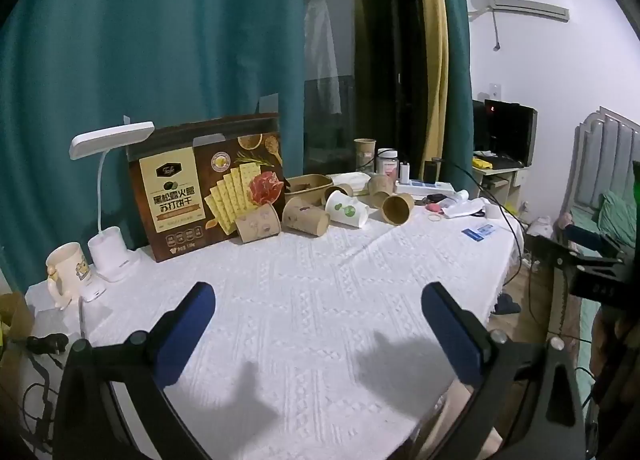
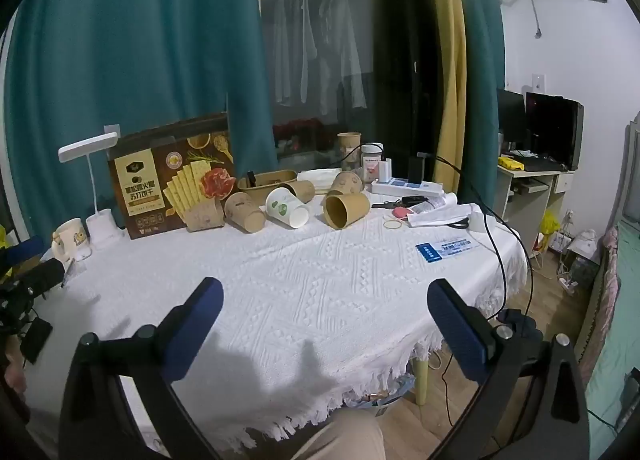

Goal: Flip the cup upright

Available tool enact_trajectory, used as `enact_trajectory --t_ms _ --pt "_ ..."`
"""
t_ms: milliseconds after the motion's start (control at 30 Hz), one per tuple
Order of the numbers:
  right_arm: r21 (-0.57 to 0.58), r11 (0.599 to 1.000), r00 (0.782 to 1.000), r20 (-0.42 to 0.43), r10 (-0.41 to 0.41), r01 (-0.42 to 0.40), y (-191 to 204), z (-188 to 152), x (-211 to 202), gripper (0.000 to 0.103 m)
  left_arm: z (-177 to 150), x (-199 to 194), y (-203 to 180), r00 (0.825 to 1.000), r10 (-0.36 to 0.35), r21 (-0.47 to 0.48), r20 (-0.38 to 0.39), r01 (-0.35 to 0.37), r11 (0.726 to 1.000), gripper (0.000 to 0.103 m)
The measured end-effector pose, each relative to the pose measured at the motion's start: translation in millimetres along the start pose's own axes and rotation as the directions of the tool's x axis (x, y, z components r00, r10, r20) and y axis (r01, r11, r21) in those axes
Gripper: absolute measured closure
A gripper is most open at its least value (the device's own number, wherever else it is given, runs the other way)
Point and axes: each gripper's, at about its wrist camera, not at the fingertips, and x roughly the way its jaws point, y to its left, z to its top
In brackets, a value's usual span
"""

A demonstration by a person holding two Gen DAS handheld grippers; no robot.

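Observation:
Several paper cups lie on their sides at the far edge of the table. A white cup with green print lies between brown kraft cups: one left of it and one right of it with its mouth toward me. Another brown cup lies by the cracker box. My left gripper is open and empty, well short of the cups. My right gripper is open and empty, also near the front.
A white tablecloth covers the table. A cracker box, a white desk lamp and a mug stand at the back left. A power strip, cables and papers lie at the right. The right table edge drops to the floor.

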Motion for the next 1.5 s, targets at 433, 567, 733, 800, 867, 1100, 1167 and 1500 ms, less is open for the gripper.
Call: enact_trajectory --t_ms 433,567,733,800,867,1100,1167,1500 --pt "-0.008 1.000 1.000 -0.006 -0.003 0.003 1.8 -0.9 -0.3 0.002 7.4 -2.1 -0.9 1.000 -0.005 0.005 0.030 0.005 1.000 0.000" --pt "-0.010 1.000 1.000 -0.003 -0.005 0.005 3.0 -1.1 -1.4 0.002 9.8 -1.0 -1.7 0.999 -0.002 0.005 0.033 0.002 1.000 0.000" --pt "-0.012 1.000 1.000 -0.002 -0.003 0.003 5.3 -8.0 -1.3 0.002 10.5 -1.9 3.1 0.999 -0.017 -0.004 0.037 0.017 1.000 0.000" --pt "-0.014 1.000 1.000 -0.003 -0.002 0.002 4.4 -3.9 -3.3 0.002 11.8 -1.6 4.0 0.999 -0.015 -0.006 0.037 0.016 1.000 0.000" --pt "-0.014 1.000 1.000 -0.004 -0.001 0.001 5.8 -3.7 -1.8 0.002 12.0 -1.8 4.4 0.999 -0.019 -0.009 0.039 0.019 1.000 0.000" --pt "-0.023 1.000 1.000 -0.010 0.006 -0.006 12.6 -8.0 4.9 0.002 12.0 -1.2 5.4 0.999 -0.016 -0.008 0.029 0.016 1.000 0.000" --pt "-0.025 1.000 1.000 -0.010 0.006 -0.006 13.1 -8.2 4.9 0.002 11.8 -0.9 6.0 1.000 -0.016 -0.006 0.027 0.017 1.000 0.000" --pt "-0.027 1.000 1.000 -0.013 0.004 -0.004 15.0 -10.1 5.7 0.002 5.8 -1.5 4.8 1.000 -0.012 -0.008 0.026 0.012 1.000 0.000"
